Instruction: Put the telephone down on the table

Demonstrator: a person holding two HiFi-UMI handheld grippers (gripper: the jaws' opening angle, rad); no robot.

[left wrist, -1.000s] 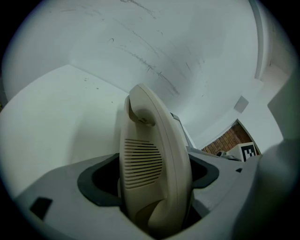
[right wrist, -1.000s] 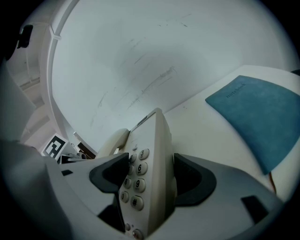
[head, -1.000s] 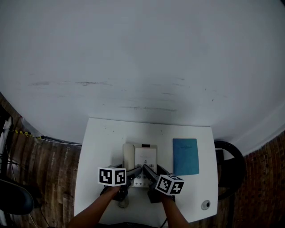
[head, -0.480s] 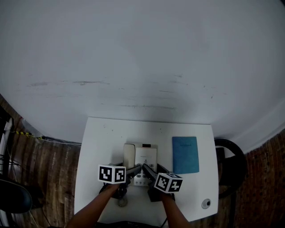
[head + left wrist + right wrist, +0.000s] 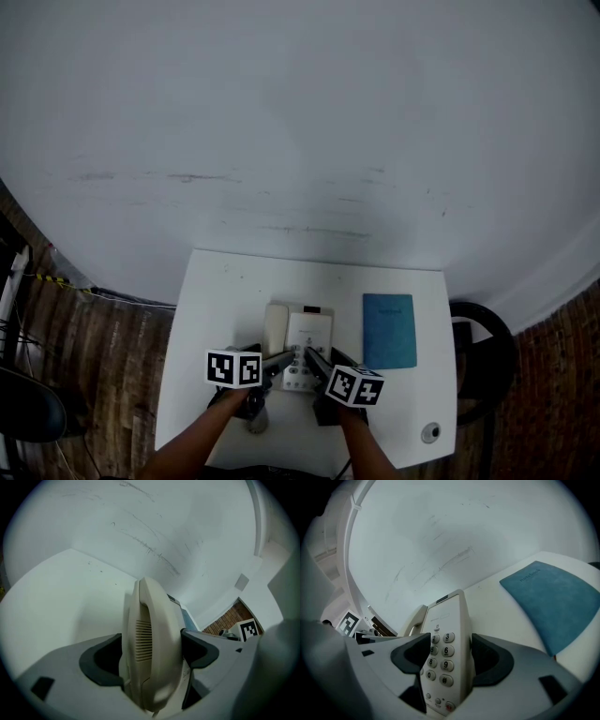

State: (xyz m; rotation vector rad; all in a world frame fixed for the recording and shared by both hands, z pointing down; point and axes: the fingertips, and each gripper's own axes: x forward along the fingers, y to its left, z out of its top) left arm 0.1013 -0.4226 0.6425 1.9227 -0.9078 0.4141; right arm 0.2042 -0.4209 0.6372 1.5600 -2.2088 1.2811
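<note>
Cream plastic telephone [image 5: 307, 333], desk type, handset [image 5: 152, 644] at the left of the keypad [image 5: 443, 658]; located at mid-bench, towards the near edge of the white bench [image 5: 216, 309], left of a blue book [image 5: 390, 330] and clear of it. Whether the base rested on the bench or hung just above it could not be told from the head view. Left tool [image 5: 152, 654]: jaws part-way apart, both dark pads set against the two flanks of the handset, which stood on edge between them; held. Right tool [image 5: 451, 656]: jaws wide and closing about the keypad side of the body; the right pad lay at the body's right edge, the left pad overlapped the leftmost column of keys; a firm hold was not evident. Handling, as judged: hard moulded shell, stiff, unlikely to yield under the pads; probably light for its bulk; surface smooth and likely slippery, so a shallow grip could slide. Handset appeared to be seated in its cradle but not fixed, liable to tip out if the body was tilted. Recommended hold: across the body's two long sides, low on the shell and off the keys, with the second tool steadying the handset; kept level when lowered.
</note>
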